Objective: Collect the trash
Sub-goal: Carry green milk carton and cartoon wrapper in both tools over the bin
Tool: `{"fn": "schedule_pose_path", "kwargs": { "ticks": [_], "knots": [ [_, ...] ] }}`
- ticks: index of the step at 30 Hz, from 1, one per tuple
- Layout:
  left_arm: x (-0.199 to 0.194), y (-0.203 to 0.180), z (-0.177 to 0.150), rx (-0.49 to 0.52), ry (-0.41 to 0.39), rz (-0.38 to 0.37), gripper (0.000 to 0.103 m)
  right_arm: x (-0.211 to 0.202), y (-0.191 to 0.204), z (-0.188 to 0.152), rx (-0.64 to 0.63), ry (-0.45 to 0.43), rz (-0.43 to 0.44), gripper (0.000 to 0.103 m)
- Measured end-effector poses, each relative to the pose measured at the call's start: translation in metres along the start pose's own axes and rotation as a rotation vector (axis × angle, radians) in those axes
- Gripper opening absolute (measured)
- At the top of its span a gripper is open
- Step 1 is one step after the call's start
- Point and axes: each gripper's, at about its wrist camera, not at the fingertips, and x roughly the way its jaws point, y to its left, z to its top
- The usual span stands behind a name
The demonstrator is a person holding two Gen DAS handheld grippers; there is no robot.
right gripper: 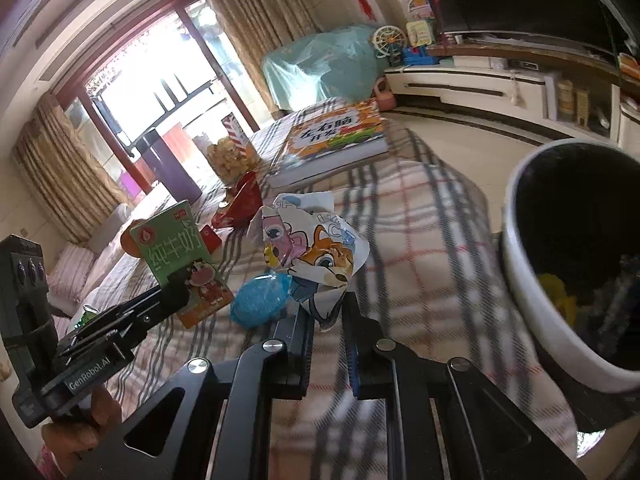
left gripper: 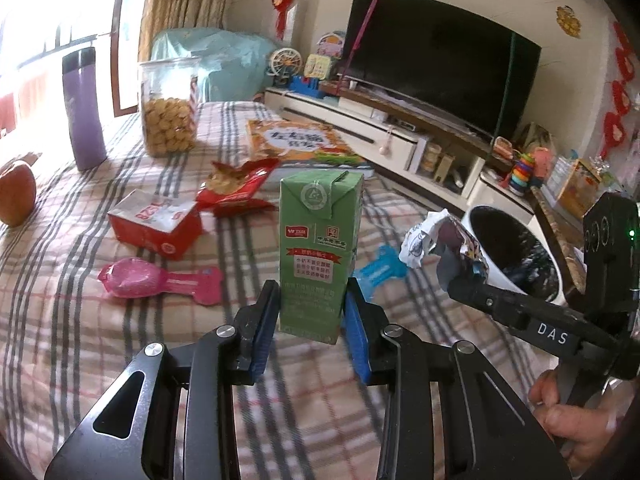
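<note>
My left gripper (left gripper: 312, 300) is shut on a green milk carton (left gripper: 318, 248), held upright above the plaid cloth; the same carton (right gripper: 178, 252) shows at the left of the right wrist view. My right gripper (right gripper: 326, 316) is shut on a crumpled cartoon-print wrapper (right gripper: 312, 252), which the left wrist view shows as the wrapper (left gripper: 440, 244) beside the bin. A white bin with a black liner (right gripper: 520, 264) stands close on the right, with some yellow and dark items inside. On the cloth lie a red snack bag (left gripper: 236, 188) and a small red box (left gripper: 154, 224).
On the plaid table cloth (left gripper: 80, 320) are a pink clip (left gripper: 160, 284), a blue clip (left gripper: 378, 272), a cookie jar (left gripper: 170, 108), a purple flask (left gripper: 82, 108), an apple (left gripper: 16, 194) and a picture book (left gripper: 300, 142). A TV (left gripper: 436, 64) on a low cabinet stands behind.
</note>
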Motion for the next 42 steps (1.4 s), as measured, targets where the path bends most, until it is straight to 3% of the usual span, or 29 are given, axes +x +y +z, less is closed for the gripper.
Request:
{"fn": "schedule_pose_path", "kwargs": {
  "ticks": [21, 42],
  "knots": [
    [0.008, -0.095, -0.011, 0.104, 0.033, -0.146, 0.031, -0.068, -0.052, -0.012, 0.082, -0.077, -0.091, 0.014],
    [0.021, -0.16, -0.005, 0.202, 0.058, -0.215, 0.031, -0.111, -0.113, -0.017, 0.179, -0.128, -0.172, 0.014]
  ]
}}
